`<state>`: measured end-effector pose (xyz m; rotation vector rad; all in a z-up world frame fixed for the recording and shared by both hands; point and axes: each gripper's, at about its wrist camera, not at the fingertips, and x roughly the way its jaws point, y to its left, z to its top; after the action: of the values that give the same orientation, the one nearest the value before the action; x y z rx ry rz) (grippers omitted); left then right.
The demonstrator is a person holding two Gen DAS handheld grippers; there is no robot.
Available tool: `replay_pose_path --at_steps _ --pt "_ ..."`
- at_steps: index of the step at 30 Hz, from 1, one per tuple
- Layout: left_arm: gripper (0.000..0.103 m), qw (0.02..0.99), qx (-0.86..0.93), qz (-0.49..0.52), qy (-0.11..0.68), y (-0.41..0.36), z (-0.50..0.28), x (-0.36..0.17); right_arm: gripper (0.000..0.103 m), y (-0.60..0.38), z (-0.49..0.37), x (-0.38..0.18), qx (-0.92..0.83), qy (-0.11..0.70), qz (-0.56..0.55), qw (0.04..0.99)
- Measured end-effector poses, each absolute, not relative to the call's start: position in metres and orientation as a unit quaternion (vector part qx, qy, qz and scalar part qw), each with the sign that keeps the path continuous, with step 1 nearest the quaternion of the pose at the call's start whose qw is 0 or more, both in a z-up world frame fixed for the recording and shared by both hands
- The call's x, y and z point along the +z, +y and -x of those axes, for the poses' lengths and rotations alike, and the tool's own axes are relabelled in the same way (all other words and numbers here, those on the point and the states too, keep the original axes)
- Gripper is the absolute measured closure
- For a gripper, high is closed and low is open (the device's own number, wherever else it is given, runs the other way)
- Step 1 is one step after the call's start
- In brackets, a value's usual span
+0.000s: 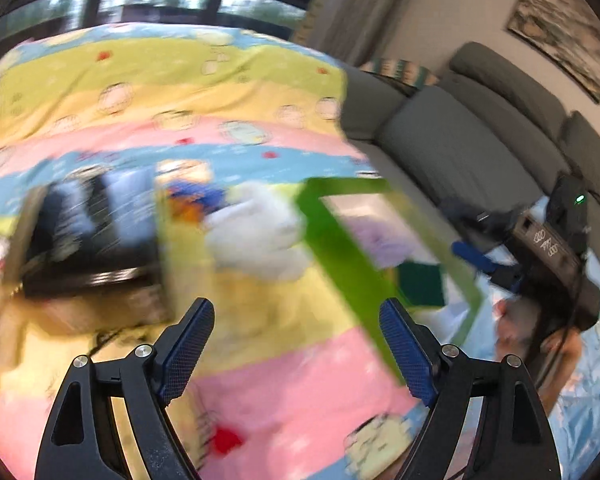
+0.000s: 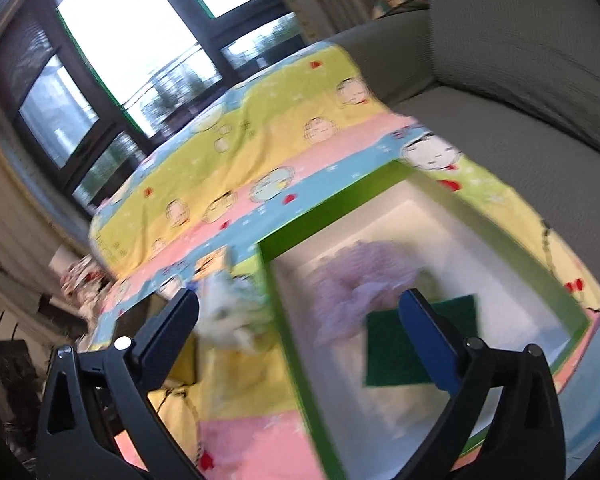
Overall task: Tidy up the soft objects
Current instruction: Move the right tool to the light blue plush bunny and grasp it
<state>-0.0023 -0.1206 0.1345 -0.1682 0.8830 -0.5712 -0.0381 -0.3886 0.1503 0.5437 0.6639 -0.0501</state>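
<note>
**Grippers: both spread, both empty**

Left gripper [image 1: 296, 346]: black arms, blue textured pads [image 1: 186, 354], jaws wide apart, nothing between them. Right gripper [image 2: 300, 340]: same build, jaws wide apart, nothing gripped; also seen from the left wrist [image 1: 476, 258], ahead and to that tool's right.

We find no readable text; the white marks on the right gripper [image 1: 548, 246] blur beyond reading.

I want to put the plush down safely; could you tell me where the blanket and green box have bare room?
Bare blanket lies between the left gripper and white plush. The green box holds a purple cloth and green pad; its near floor is free.
</note>
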Motion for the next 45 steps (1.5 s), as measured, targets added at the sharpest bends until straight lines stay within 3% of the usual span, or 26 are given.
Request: replay_pose_path --at_steps 5,8,15,17,19,28,29,31,34,45 --pt "0.018 0.878 -0.189 0.074 0.433 -0.066 0.024 0.12 0.003 -0.35 0.024 0.152 0.049 0.333 -0.266 0.903" --pt "0.018 0.875 -0.163 0.084 0.449 -0.037 0.035 0.111 0.01 -0.329 0.005 0.15 0.065 0.35 -0.256 0.899" --pt "0.018 0.873 -0.127 0.123 0.454 0.019 0.057 0.1 0.031 -0.287 -0.077 0.139 0.065 0.437 -0.171 0.881" --pt "0.018 0.871 -0.12 0.138 0.455 0.031 0.06 0.097 0.041 -0.28 -0.099 0.134 0.057 0.458 -0.145 0.875" --pt "0.018 0.871 -0.11 0.148 0.455 0.042 0.062 0.095 0.057 -0.273 -0.12 0.126 0.055 0.481 -0.124 0.866" --pt "0.018 0.867 -0.108 0.173 0.455 0.066 0.062 0.087 0.055 -0.258 -0.156 0.089 0.015 0.552 -0.05 0.832" --pt "0.018 0.866 -0.108 0.173 0.456 0.066 0.061 0.086 0.057 -0.257 -0.155 0.087 0.011 0.554 -0.046 0.831" --pt "0.018 0.865 -0.11 0.175 0.457 0.066 0.062 0.085 0.072 -0.258 -0.151 0.089 0.002 0.545 -0.037 0.838" --pt "0.018 0.865 -0.117 0.177 0.455 0.067 0.063 0.085 0.077 -0.265 -0.138 0.099 -0.001 0.539 -0.071 0.839" --pt "0.018 0.863 -0.144 0.179 0.449 0.066 0.078 0.089 0.077 -0.24 -0.009 0.143 0.115 0.501 -0.214 0.83"
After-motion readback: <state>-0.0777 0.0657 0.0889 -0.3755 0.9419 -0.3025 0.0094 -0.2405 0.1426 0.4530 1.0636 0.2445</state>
